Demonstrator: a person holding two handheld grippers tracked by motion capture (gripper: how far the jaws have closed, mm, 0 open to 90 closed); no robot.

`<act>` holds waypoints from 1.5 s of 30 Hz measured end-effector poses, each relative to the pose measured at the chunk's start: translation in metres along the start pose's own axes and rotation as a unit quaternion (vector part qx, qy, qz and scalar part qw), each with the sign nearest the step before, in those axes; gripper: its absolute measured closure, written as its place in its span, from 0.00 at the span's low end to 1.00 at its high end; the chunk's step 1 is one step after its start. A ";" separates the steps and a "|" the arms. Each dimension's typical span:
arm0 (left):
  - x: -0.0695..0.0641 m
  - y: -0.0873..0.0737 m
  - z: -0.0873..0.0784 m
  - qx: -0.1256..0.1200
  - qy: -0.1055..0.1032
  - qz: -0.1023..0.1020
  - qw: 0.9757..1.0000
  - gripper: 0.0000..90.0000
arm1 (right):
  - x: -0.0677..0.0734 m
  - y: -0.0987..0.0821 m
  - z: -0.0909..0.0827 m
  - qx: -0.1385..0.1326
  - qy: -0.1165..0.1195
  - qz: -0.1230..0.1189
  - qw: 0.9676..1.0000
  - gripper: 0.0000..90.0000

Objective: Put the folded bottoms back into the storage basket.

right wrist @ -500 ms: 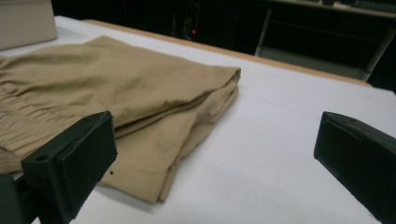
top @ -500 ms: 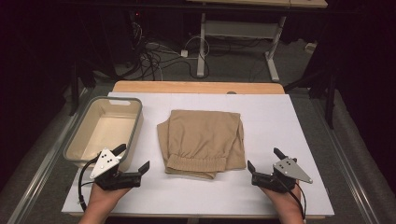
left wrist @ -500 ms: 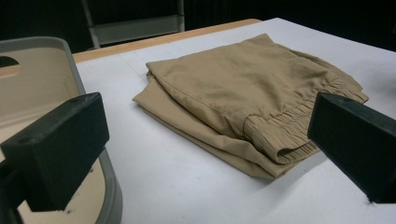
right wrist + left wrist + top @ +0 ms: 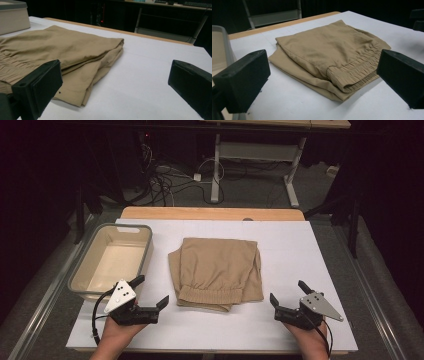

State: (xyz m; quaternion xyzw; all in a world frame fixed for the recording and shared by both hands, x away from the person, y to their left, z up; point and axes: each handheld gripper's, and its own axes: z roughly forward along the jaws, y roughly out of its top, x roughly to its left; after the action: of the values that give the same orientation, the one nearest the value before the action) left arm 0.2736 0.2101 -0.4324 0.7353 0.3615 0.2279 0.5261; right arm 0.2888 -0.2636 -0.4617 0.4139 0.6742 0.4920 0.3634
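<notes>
The folded tan garment [image 4: 216,272] lies flat at the middle of the white table [image 4: 300,250], its elastic band toward six o'clock. At its seven o'clock the left gripper [image 4: 150,295] rests near it, jaws wide and empty. At four o'clock the right gripper [image 4: 288,296] does likewise, jaws wide. A plastic bin [image 4: 80,275] sits at nine o'clock.

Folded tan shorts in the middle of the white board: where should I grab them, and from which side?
Take the folded tan fabric shorts by the ribbed elastic waistband, at its two near corners. That edge faces the person, is the thickest layer and lies between both open claws, so the left claw can come in from the near left and the right claw from the near right.
</notes>
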 end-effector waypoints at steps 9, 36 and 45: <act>0.004 -0.001 0.000 0.001 0.001 -0.014 1.000 0.00 | 0.003 0.001 0.004 0.005 0.004 -0.009 1.000 0.00; -0.009 -0.033 0.065 0.191 -0.035 -0.015 0.981 0.43 | 0.027 0.002 0.061 0.194 0.074 0.003 0.978 0.21; -0.014 -0.031 0.077 0.217 -0.045 0.014 0.975 0.61 | 0.031 0.007 0.092 0.249 0.067 0.000 0.966 0.31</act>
State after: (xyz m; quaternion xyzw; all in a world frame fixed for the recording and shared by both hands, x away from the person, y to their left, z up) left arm 0.3104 0.1581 -0.4866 0.8464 0.3677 0.1178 0.3669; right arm 0.3602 -0.2008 -0.4810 0.4570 0.7985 0.3352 0.2030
